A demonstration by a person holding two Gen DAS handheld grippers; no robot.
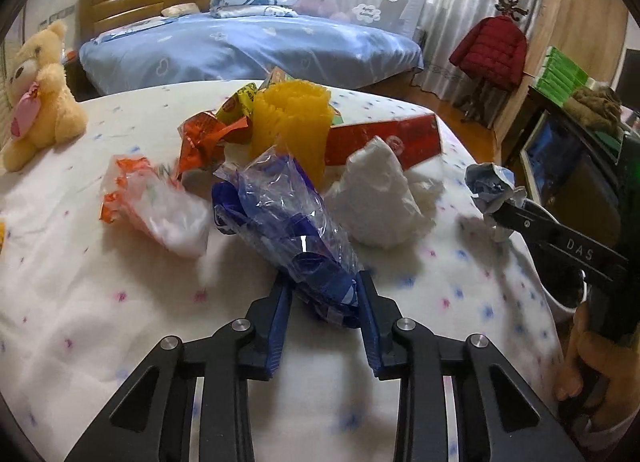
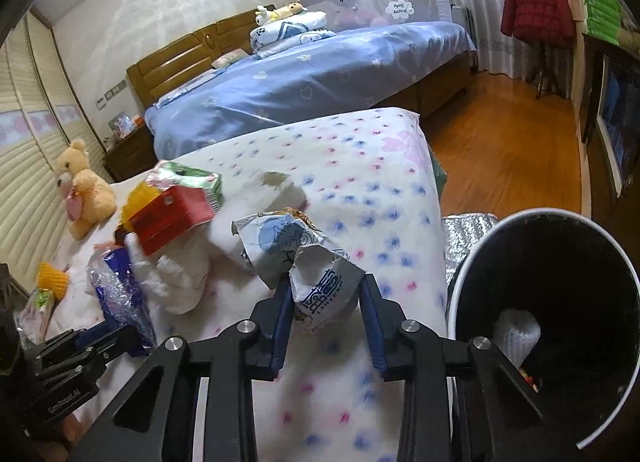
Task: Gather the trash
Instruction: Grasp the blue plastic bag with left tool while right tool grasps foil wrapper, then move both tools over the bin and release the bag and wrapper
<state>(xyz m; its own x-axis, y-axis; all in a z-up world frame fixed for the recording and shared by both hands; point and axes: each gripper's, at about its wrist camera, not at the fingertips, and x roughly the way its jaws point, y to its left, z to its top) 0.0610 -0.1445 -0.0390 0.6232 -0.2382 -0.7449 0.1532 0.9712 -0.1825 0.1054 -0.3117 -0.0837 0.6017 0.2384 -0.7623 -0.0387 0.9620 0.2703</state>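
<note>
We see the left gripper (image 1: 324,294) clamped on a crinkled blue and clear plastic bag (image 1: 288,229), pads pressing its near end, the bag lying on the white flower-print bed cover (image 1: 80,282). Our right gripper (image 2: 326,302) is closed on a crumpled white and blue paper wrapper (image 2: 292,254), held just above the cover near its right edge. Right beside it stands a round bin with white rim and black inside (image 2: 560,302), a white foam sleeve (image 2: 516,334) at its bottom.

Still on the cover, beyond the blue bag: a yellow foam net sleeve (image 1: 292,121) upright, a red cardboard box (image 1: 396,137) to its right, a crumpled orange-red foil wrapper (image 1: 208,133) to its left, a white and orange plastic bag (image 1: 152,197) at near left, a wad of white tissue (image 1: 380,193) at near right.

A tan plush bear (image 1: 40,93) sits at the far left; a bed with blue duvet (image 1: 248,49) lies behind
</note>
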